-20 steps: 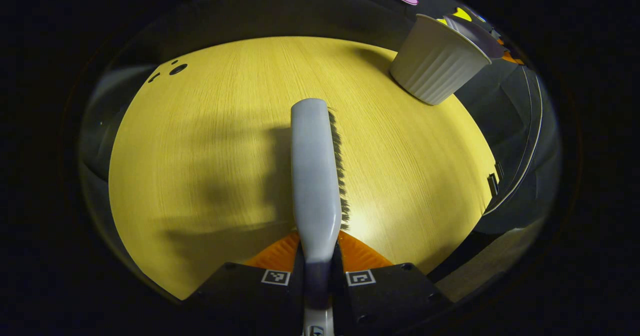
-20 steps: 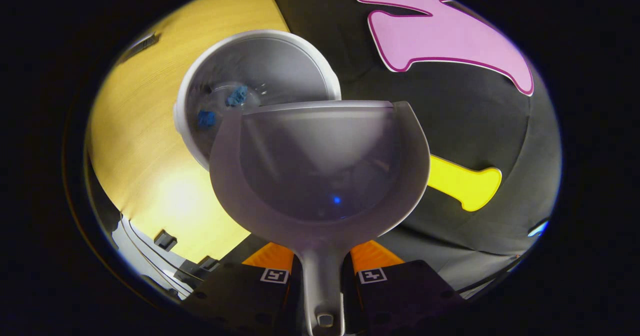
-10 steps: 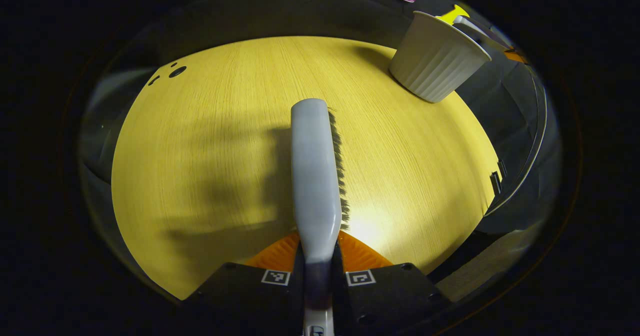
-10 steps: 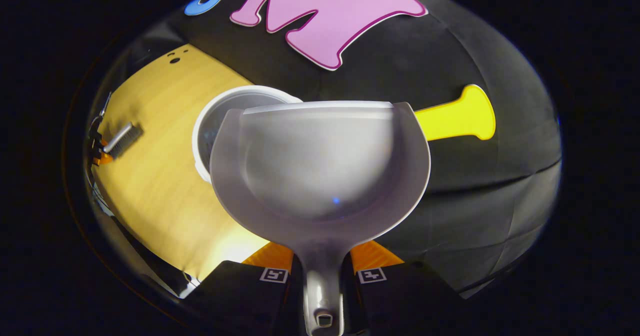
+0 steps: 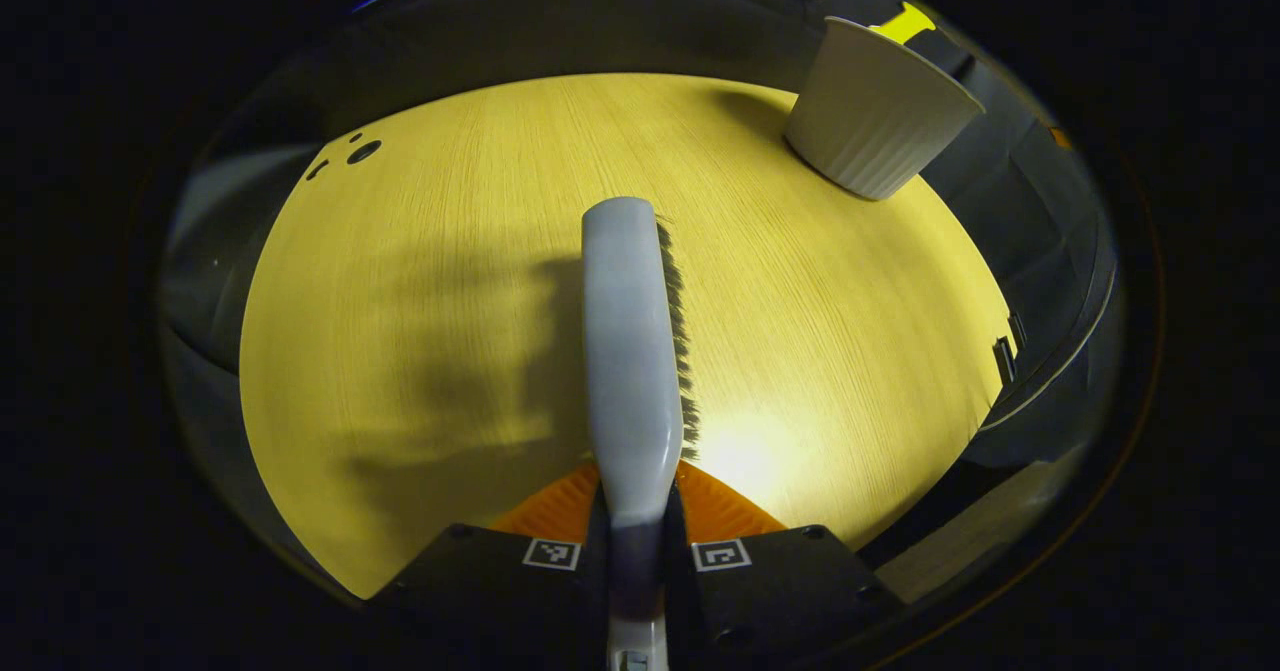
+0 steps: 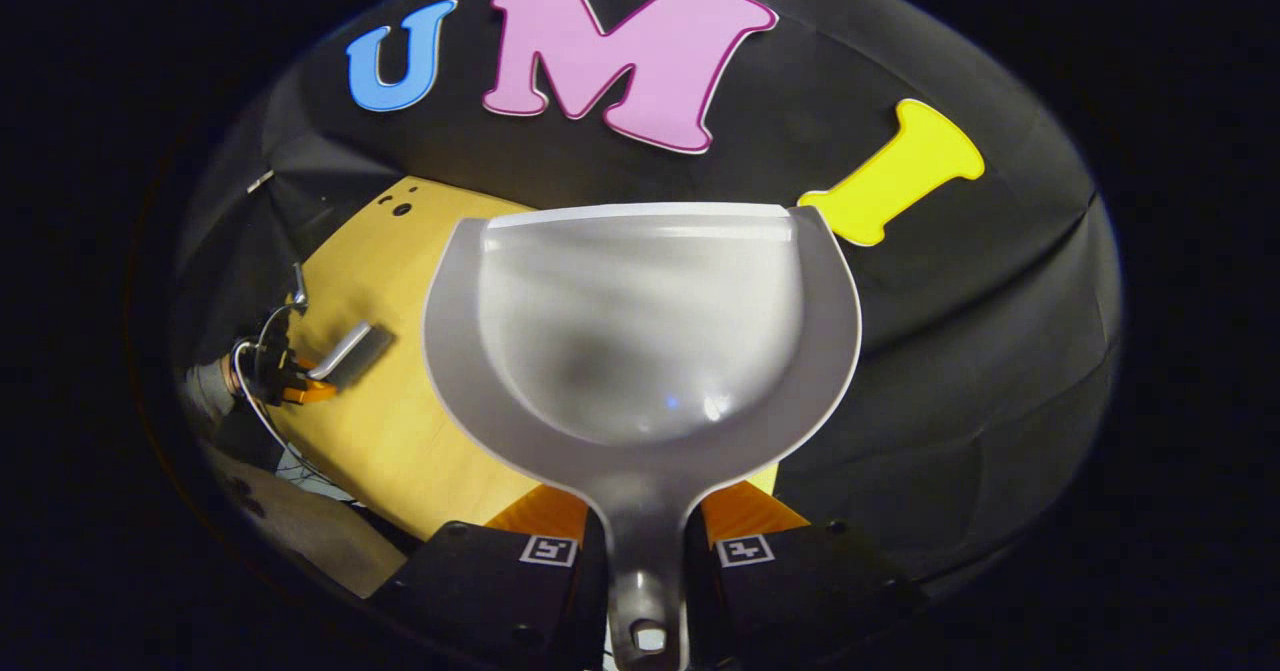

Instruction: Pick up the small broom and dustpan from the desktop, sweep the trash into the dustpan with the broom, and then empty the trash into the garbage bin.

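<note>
Garbage bin [image 5: 878, 111]: pale, ribbed, tapering toward its base, standing upright at the far right edge of the desktop [image 5: 450, 281]. In the left gripper view its opening faces away, so the contents cannot be told.

Dustpan [image 6: 640, 331]: translucent grey, rounded pan with a straight front lip. In the right gripper view the pan's inside looks bare apart from 2 small glints of light near its back; no trash can be made out in it. Its handle runs down between the fingers of the right gripper [image 6: 645, 549], which press on it from both sides. The long axis runs straight away from the camera, with the lip pointing forward toward the booth wall. The pan is held above the desktop's near right part.

Small broom [image 5: 630, 351]: grey back with dark bristles along its right side in the left gripper view. The left gripper [image 5: 636, 551] is closed on its handle, 1 finger on each side. The long axis points straight ahead from the gripper, across the desktop toward the far edge, and the rounded tip lies near the desktop's middle. Its shadow falls to the left on the wood.

In the right gripper view the broom appears again, small, at far left over the desktop's edge, held by the left gripper, well apart from the dustpan.
</note>
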`<state>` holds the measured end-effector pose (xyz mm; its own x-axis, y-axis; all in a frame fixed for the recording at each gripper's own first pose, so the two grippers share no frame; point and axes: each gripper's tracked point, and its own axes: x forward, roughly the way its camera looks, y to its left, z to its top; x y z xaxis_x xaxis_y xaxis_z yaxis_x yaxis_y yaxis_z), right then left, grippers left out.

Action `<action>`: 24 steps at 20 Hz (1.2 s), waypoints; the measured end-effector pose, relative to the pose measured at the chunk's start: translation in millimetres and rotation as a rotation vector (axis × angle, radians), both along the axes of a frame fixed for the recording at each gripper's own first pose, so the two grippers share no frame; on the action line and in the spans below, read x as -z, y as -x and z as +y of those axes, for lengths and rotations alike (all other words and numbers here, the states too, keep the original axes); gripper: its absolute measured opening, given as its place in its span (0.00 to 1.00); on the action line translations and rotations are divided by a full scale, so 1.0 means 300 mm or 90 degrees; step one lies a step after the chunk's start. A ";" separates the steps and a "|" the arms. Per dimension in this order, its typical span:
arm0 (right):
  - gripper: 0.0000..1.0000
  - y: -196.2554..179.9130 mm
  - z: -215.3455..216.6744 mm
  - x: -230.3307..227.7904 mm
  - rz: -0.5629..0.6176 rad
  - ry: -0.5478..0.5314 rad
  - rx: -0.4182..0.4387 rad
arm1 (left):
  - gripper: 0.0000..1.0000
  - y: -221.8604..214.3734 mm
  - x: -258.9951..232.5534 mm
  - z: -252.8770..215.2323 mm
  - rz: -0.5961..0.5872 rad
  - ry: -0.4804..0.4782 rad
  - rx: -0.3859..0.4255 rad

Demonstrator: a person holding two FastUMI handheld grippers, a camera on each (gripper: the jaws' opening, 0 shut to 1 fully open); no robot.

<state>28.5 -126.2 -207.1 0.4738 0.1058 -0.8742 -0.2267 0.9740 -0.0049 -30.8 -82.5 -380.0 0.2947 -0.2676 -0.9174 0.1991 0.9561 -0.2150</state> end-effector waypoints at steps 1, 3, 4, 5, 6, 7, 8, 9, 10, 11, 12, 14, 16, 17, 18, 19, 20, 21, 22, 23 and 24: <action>0.31 0.041 0.040 0.006 0.006 -0.012 -0.008 | 0.26 -0.002 -0.004 0.001 0.000 -0.004 0.002; 0.35 0.120 0.138 0.029 0.026 -0.043 -0.026 | 0.26 -0.003 -0.009 0.001 -0.001 -0.013 0.003; 0.35 0.166 0.190 0.047 0.039 -0.058 -0.038 | 0.26 -0.001 -0.012 -0.002 -0.001 -0.015 0.002; 0.36 0.205 0.234 0.069 0.052 -0.066 -0.048 | 0.29 -0.001 -0.013 -0.003 0.001 -0.017 0.000; 0.35 0.243 0.277 0.102 0.066 -0.071 -0.060 | 0.26 0.000 -0.013 -0.004 0.003 -0.018 -0.002; 0.31 0.292 0.320 0.141 0.082 -0.076 -0.070 | 0.26 -0.002 -0.015 -0.003 0.004 -0.020 -0.003; 0.35 0.338 0.364 0.184 0.103 -0.083 -0.080 | 0.26 -0.001 -0.017 -0.002 0.005 -0.021 -0.003; 0.35 0.368 0.399 0.227 0.122 -0.087 -0.083 | 0.26 0.000 -0.018 -0.002 0.006 -0.024 -0.003; 0.35 0.396 0.435 0.275 0.139 -0.090 -0.091 | 0.26 -0.001 -0.018 -0.003 0.007 -0.027 -0.003; 0.35 0.416 0.471 0.320 0.152 -0.089 -0.099 | 0.26 0.000 -0.018 -0.002 0.007 -0.030 -0.004; 0.31 0.434 0.501 0.367 0.163 -0.085 -0.109 | 0.26 0.001 -0.017 -0.005 0.007 -0.033 -0.004; 0.40 0.461 0.556 0.463 0.184 -0.083 -0.122 | 0.26 0.000 -0.021 -0.004 0.009 -0.037 -0.005; 0.40 0.463 0.607 0.541 0.197 -0.086 -0.125 | 0.29 0.001 -0.021 -0.006 0.009 -0.040 -0.005; 0.35 0.458 0.631 0.580 0.199 -0.086 -0.121 | 0.26 -0.001 -0.022 -0.004 0.009 -0.042 -0.005; 0.36 0.447 0.648 0.613 0.198 -0.087 -0.118 | 0.26 0.001 -0.022 -0.006 0.008 -0.042 -0.005; 0.36 0.436 0.658 0.644 0.197 -0.086 -0.112 | 0.26 0.000 -0.022 -0.004 0.009 -0.043 -0.006; 0.35 0.424 0.671 0.674 0.199 -0.083 -0.104 | 0.26 0.001 -0.020 -0.006 0.011 -0.043 -0.007; 0.35 0.411 0.683 0.705 0.205 -0.084 -0.097 | 0.26 0.002 -0.022 -0.007 0.014 -0.042 -0.009; 0.35 0.402 0.695 0.735 0.211 -0.086 -0.093 | 0.26 0.002 -0.022 -0.007 0.016 -0.042 -0.009; 0.35 0.395 0.706 0.763 0.216 -0.090 -0.088 | 0.26 0.002 -0.023 -0.006 0.017 -0.043 -0.010; 0.36 0.391 0.718 0.789 0.223 -0.093 -0.084 | 0.29 0.003 -0.022 -0.008 0.019 -0.045 -0.012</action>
<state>-88.9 89.1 -443.9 0.1243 0.2808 -0.9517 -0.3133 0.9212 0.2309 -31.7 -85.0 -373.5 0.2705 -0.1972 -0.9423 0.1756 0.9725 -0.1531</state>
